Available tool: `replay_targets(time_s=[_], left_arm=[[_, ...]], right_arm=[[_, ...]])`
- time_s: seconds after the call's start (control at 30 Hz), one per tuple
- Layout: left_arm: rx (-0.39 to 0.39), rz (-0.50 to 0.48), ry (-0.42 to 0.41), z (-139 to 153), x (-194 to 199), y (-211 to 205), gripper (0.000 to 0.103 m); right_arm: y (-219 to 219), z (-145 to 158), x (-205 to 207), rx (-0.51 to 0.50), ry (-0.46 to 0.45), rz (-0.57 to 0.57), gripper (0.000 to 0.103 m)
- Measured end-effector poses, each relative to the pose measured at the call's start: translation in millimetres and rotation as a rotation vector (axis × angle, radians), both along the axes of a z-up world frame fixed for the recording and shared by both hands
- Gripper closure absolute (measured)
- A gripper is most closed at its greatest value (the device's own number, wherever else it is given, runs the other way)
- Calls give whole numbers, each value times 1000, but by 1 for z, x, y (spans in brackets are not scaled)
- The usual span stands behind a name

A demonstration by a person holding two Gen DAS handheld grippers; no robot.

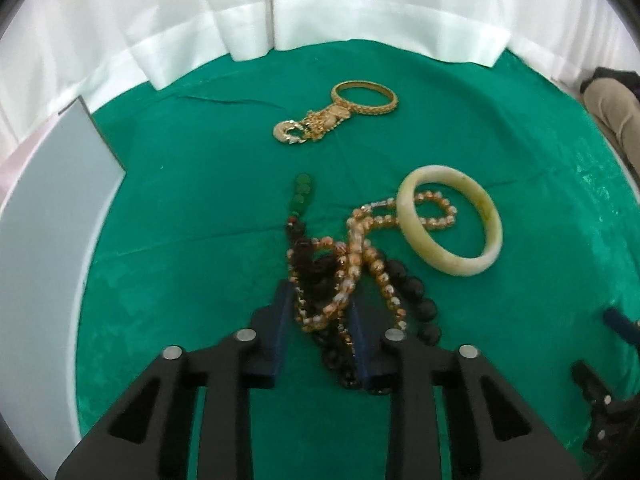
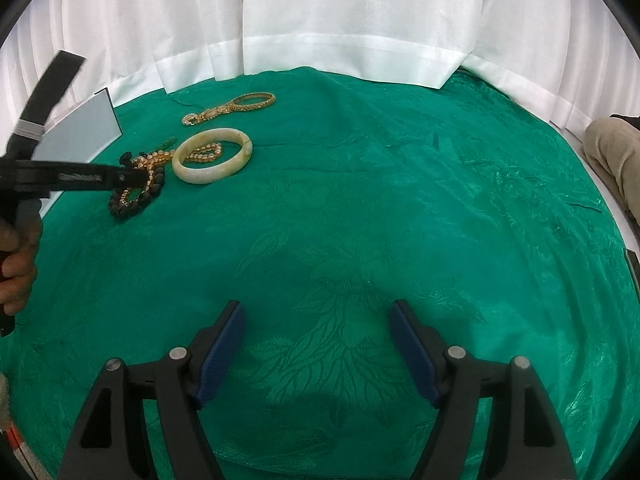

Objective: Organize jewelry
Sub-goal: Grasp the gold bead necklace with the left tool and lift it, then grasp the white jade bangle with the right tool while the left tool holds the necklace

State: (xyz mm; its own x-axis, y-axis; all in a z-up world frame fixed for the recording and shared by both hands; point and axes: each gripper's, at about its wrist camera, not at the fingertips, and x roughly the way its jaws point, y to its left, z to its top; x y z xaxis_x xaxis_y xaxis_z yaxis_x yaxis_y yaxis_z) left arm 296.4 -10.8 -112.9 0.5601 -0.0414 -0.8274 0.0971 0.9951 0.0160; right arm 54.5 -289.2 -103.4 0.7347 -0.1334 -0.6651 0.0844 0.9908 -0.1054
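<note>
Reaching into a tangle of beaded strands, the left gripper (image 1: pixel 320 312) has its blue pads drawn in close on either side of the gold bead strand (image 1: pixel 352 256) and the dark bead strand (image 1: pixel 416 292) beneath it; the beads fill the narrow gap between the pads, though the left wrist view does not settle whether the pads actually press on them. The tangle lies on the green cloth (image 1: pixel 200 200) covering the tabletop. One loop of the gold beads runs under the pale jade-coloured bangle (image 1: pixel 452 220), which lies flat just to the right of the tangle. A short run of green beads (image 1: pixel 302 192) trails from the far end of the dark strand. Farther back, well apart from the pile, a gold bangle (image 1: pixel 364 100) lies touching a gold chain piece (image 1: pixel 304 128). A grey board (image 1: pixel 52 184) rests at the cloth's left edge, and white curtains (image 1: pixel 320 0) hang behind.

In the right wrist view, the right gripper (image 2: pixel 318 344) hovers over bare cloth with its jaws spread wide and nothing between them. A hand (image 2: pixel 16 264) grips the left tool's handle at the left edge.
</note>
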Motion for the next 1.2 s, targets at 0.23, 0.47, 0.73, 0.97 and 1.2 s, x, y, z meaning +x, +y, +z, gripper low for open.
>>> replay_targets(time_s=[0.23, 0.47, 0.73, 0.97, 1.2], left_arm=[[-138, -19, -60, 46, -27, 10, 98], [-254, -42, -111, 100, -48, 18, 98], [-330, -49, -184, 151, -74, 33, 98], [-380, -47, -218, 169, -99, 45, 98], [-392, -20, -247, 184, -119, 60, 98]], right_arm=[[0, 0, -1, 1, 0, 0, 27], [1, 0, 0, 1, 0, -1, 27], [0, 0, 0, 0, 1, -1, 27], [1, -1, 0, -2, 2, -2, 27], [1, -1, 0, -2, 2, -2, 27]])
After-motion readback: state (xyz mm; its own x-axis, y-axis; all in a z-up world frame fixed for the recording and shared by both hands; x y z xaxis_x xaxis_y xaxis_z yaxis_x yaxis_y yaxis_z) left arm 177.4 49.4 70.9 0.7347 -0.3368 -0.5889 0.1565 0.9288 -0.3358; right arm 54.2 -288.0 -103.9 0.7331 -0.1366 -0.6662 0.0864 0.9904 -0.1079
